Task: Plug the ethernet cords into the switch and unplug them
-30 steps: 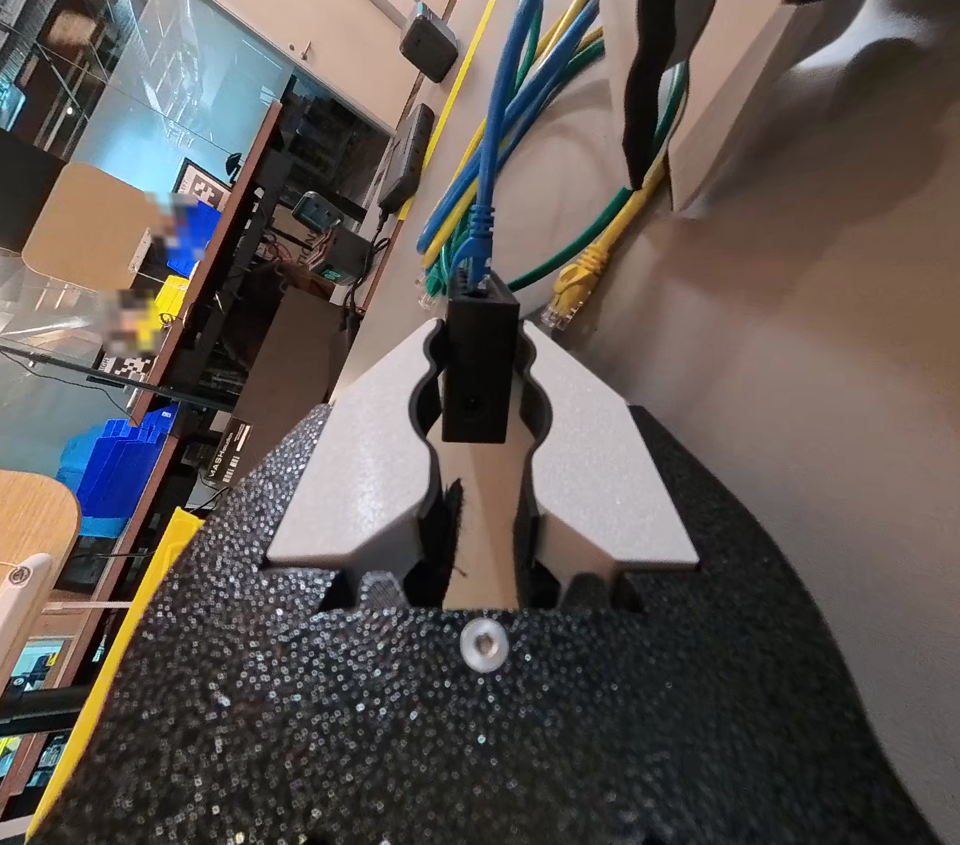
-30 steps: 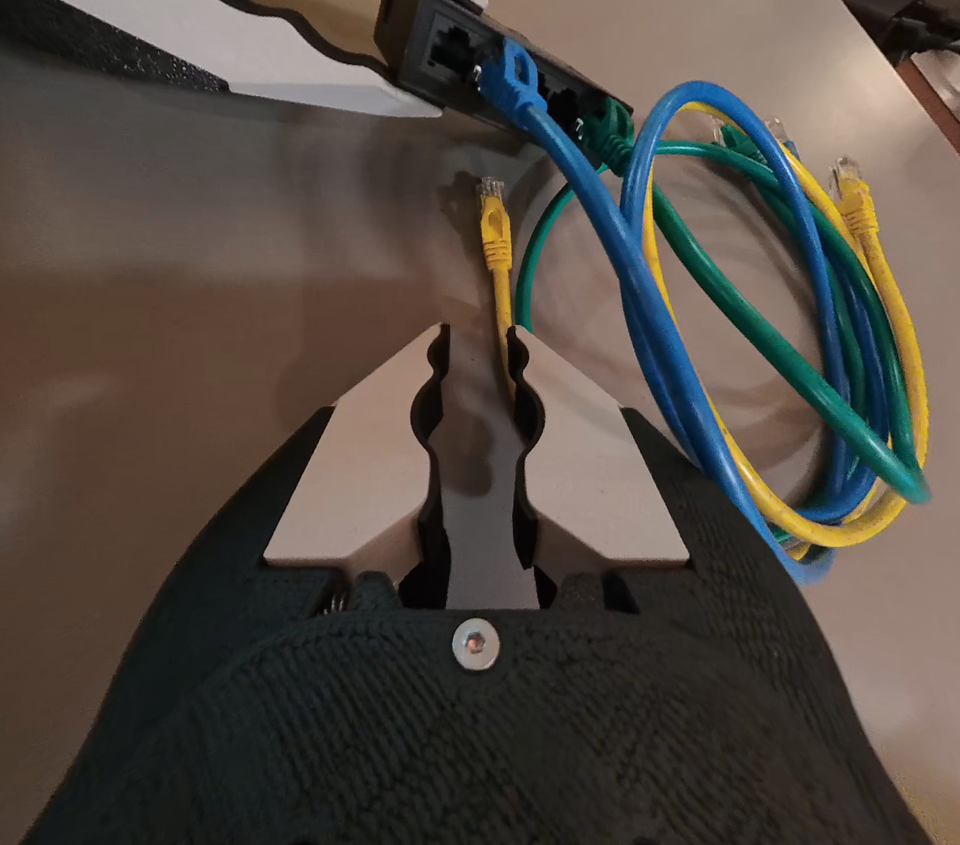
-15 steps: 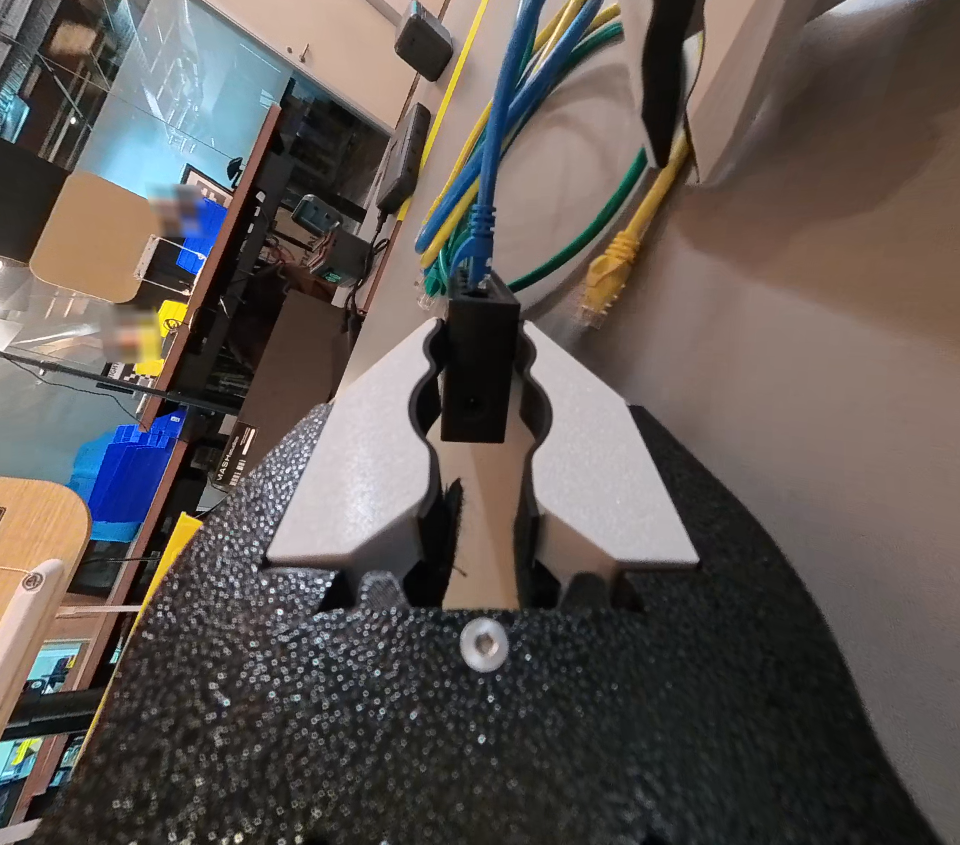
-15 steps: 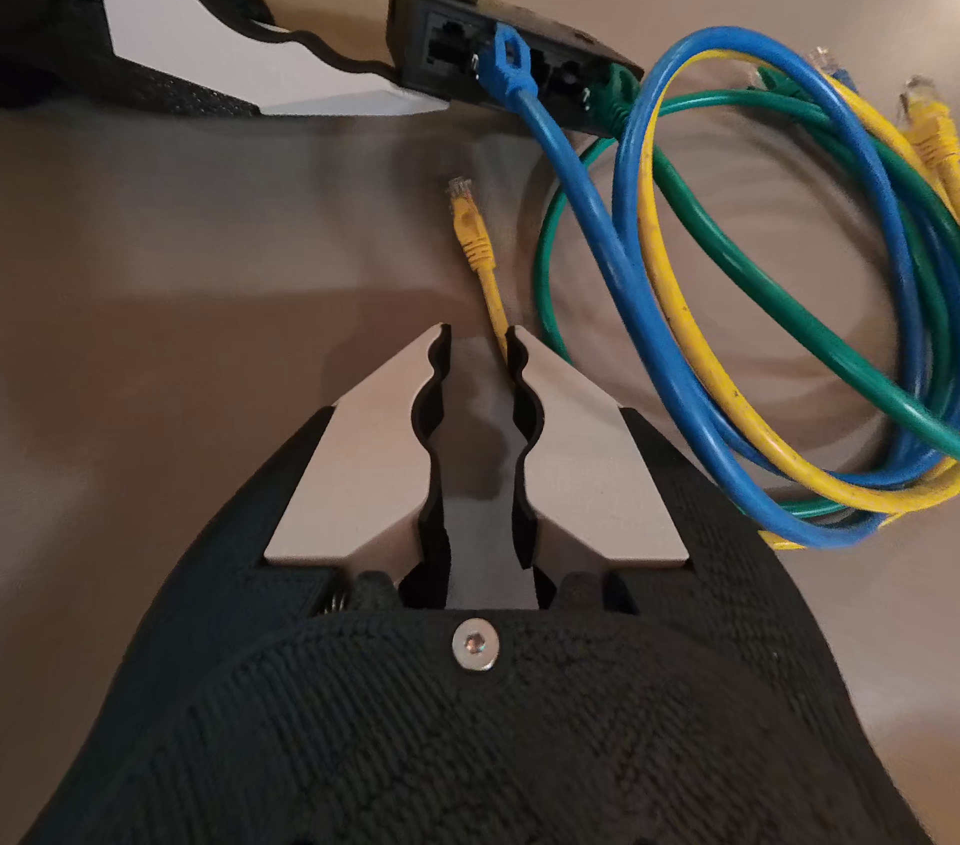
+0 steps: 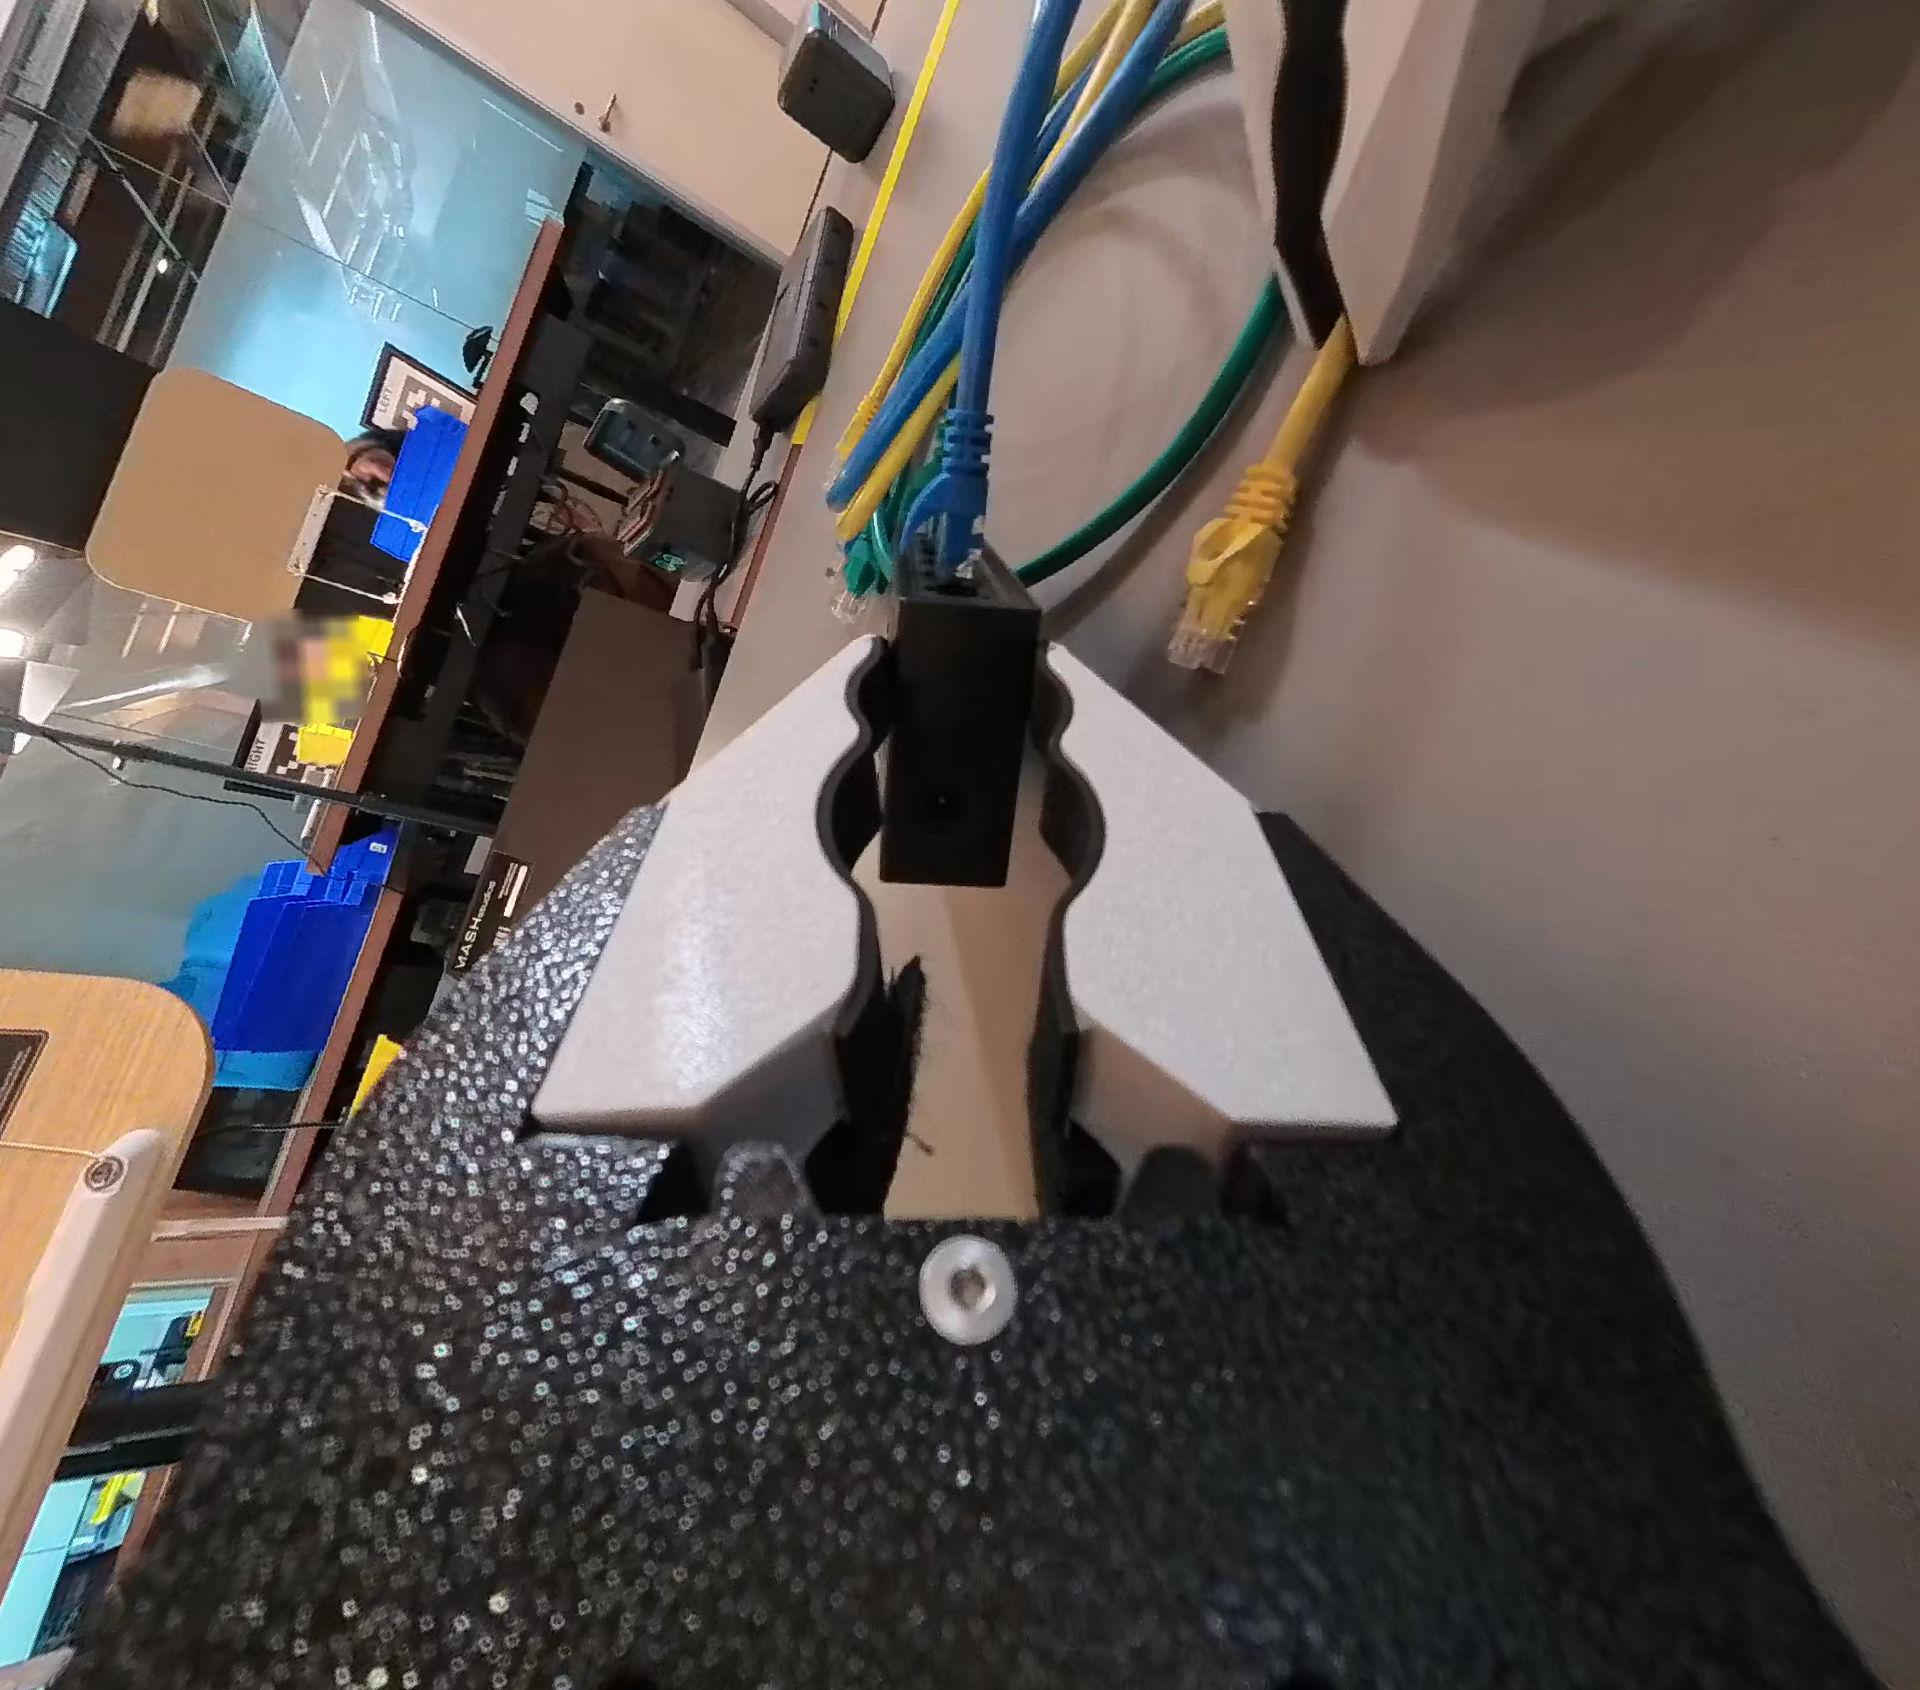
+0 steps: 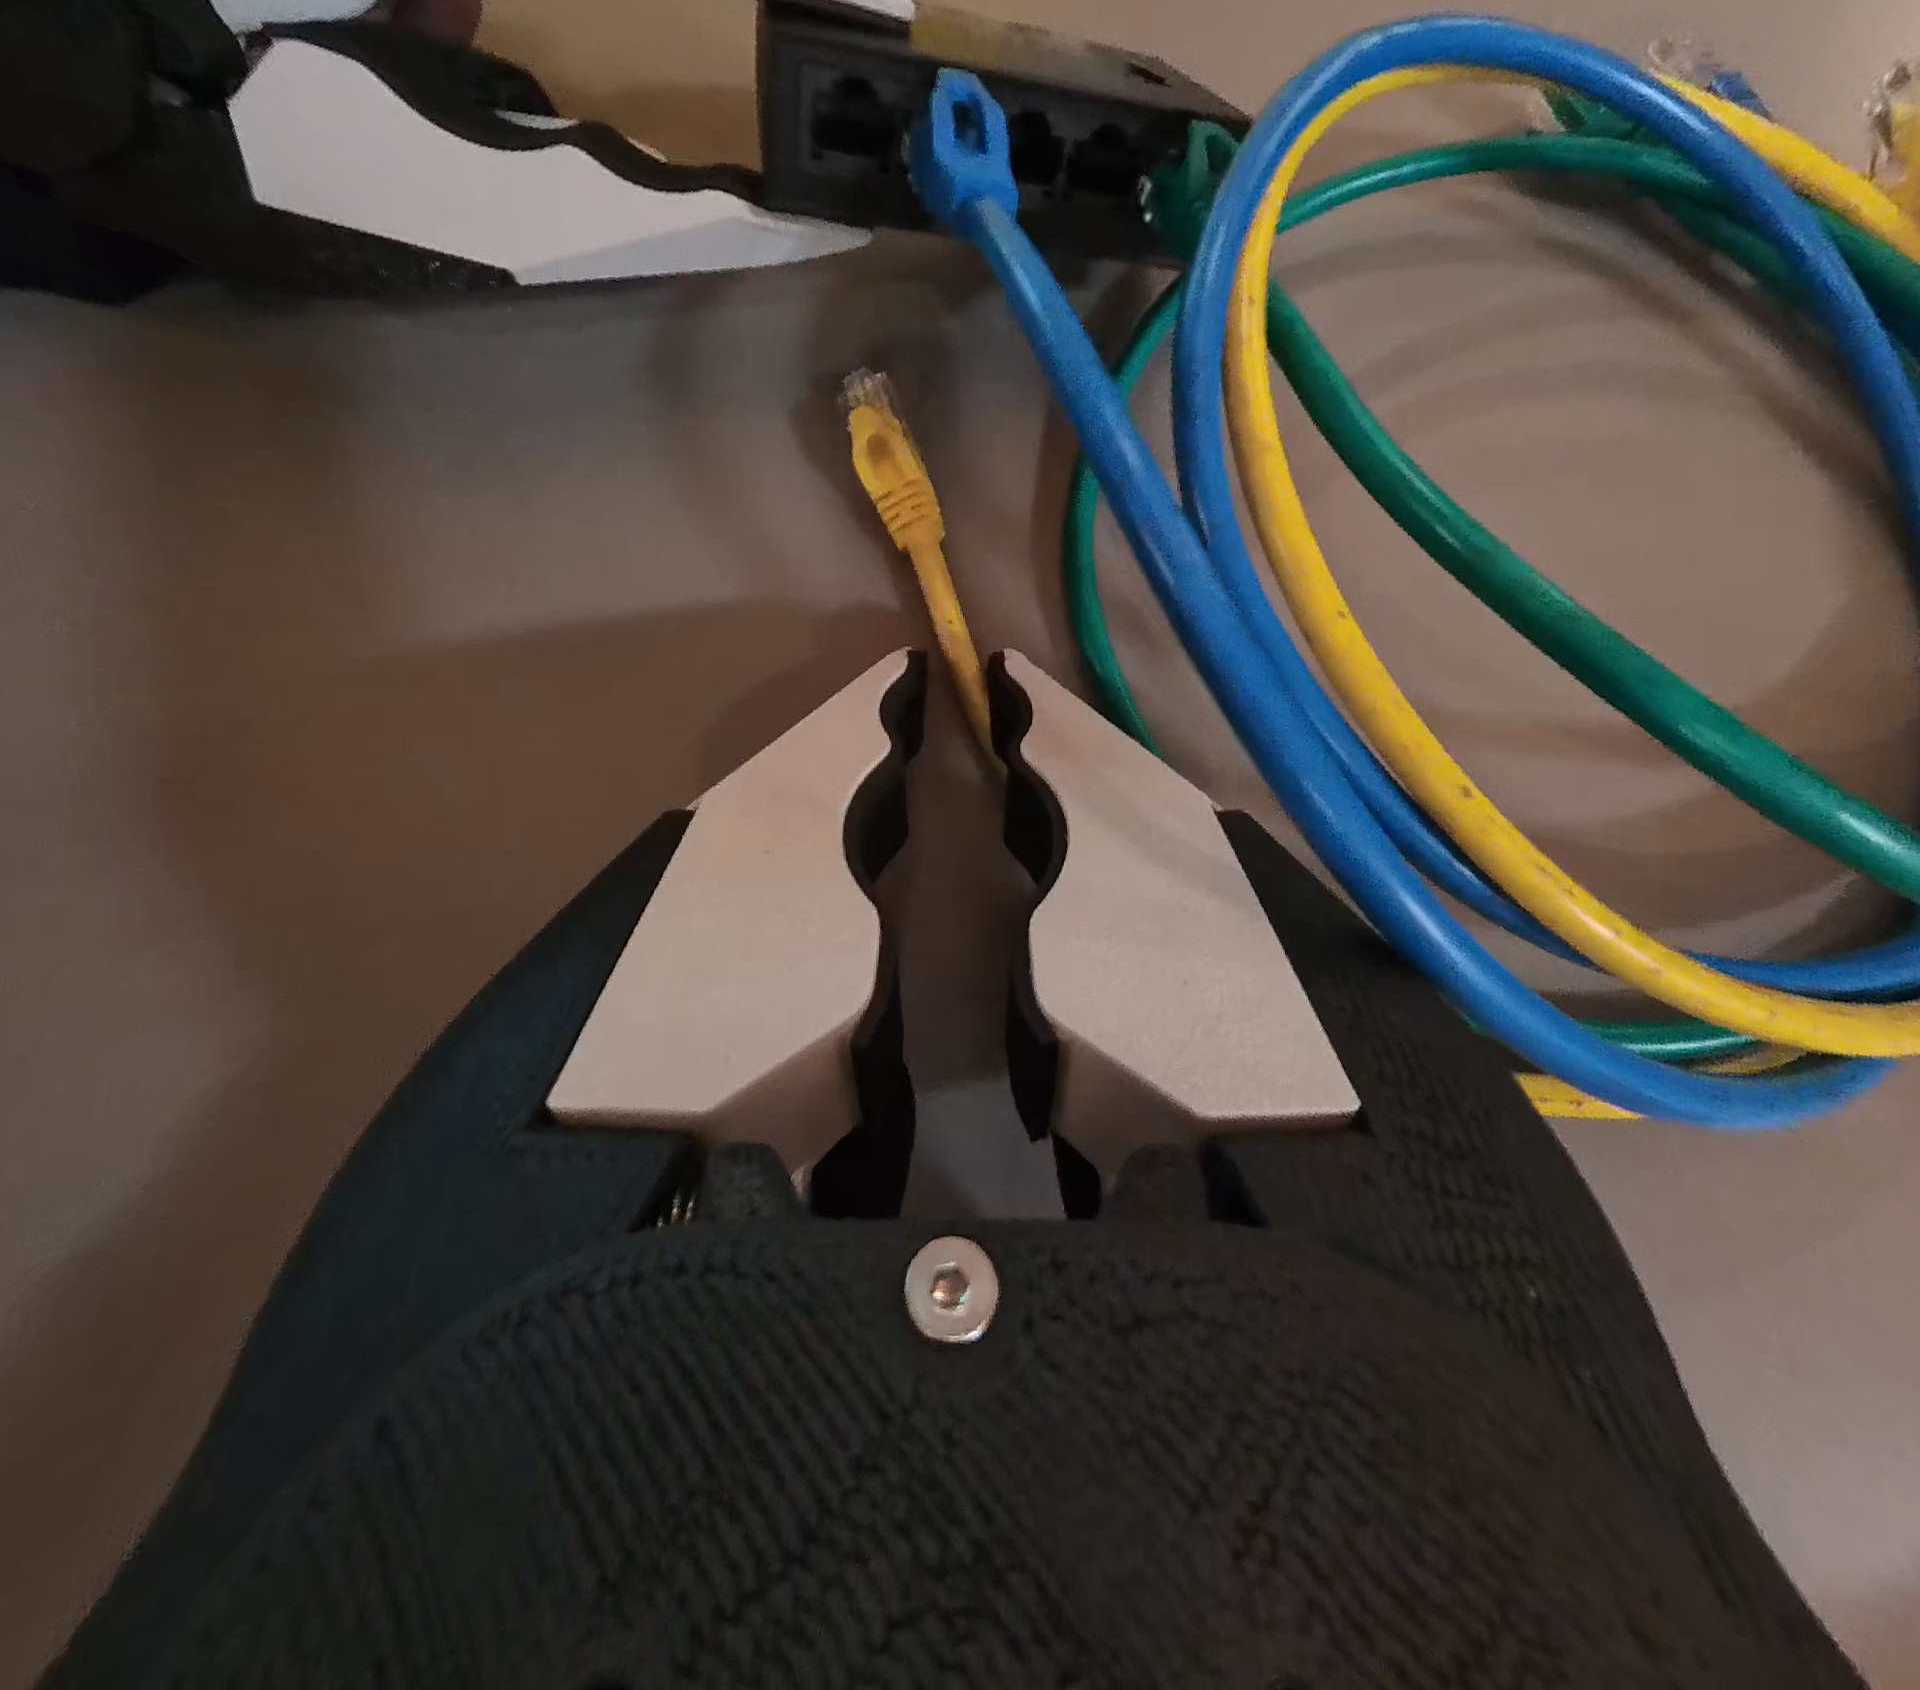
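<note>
My left hand-held gripper point(image 5: 958, 674) clamps the black switch point(image 6: 987, 128) on the table point(image 6: 364, 549). My right hand-held gripper point(image 6: 951, 669) pinches the yellow cord point(image 6: 940, 591) behind its plug point(image 6: 883, 456), apparently firmly. I should aim the plug squarely at the free port beside the blue cord point(image 6: 1091, 435) and push straight.

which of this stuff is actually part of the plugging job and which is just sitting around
Part of the job:
- black switch, clamped in the left hand-held gripper
- yellow ethernet cord, held in the right hand-held gripper
- blue ethernet cord, plugged in
- green ethernet cord, at the switch's far end

Just lying about:
- dark power adapter at the table's far edge
- blue bins in the background
</note>
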`<state>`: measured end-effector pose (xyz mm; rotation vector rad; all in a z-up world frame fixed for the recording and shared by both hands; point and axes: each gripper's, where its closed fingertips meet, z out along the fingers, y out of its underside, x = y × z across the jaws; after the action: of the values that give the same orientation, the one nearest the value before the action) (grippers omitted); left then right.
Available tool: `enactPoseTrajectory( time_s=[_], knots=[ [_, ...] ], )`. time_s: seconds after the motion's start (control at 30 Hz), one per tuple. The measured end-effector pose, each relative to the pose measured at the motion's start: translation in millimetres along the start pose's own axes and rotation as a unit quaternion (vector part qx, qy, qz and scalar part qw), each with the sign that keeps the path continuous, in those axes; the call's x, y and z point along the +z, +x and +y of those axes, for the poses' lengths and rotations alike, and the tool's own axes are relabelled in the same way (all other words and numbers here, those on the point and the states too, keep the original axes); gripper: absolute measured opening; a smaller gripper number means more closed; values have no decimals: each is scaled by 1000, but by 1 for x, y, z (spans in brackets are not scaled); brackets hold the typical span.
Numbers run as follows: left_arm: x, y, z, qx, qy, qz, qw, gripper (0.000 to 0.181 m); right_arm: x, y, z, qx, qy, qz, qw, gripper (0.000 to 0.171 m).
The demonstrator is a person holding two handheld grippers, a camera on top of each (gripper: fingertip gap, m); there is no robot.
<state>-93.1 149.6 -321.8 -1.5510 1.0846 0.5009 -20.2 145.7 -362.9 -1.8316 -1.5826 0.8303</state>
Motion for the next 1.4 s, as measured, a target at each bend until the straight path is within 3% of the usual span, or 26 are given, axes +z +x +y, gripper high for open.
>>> enactPoseTrajectory(
  time_s=[0.17, 0.4, 0.57, 1.13, 1.4],
  knots=[
    [0, 1, 1, 11, 0, 1, 1000, 23, 4, -5, -3, -49, -17, 27, 998, 5],
    [-2, 4, 4, 64, 0, 2, 998, 23, -17, -17, -25, 63, 58, -25, 996, 4],
    [-2, 6, 5, 93, -6, 1, 996, 23, -24, -17, -31, 91, 79, -18, 993, 4],
    [-3, 16, 1, 188, -15, -10, 982, 23, -20, -20, -16, 78, -42, 12, 996, 4],
    [-5, 18, 1, 220, -18, -14, 975, 23, -21, -20, -16, 80, -55, 8, 995, 4]
  ],
)
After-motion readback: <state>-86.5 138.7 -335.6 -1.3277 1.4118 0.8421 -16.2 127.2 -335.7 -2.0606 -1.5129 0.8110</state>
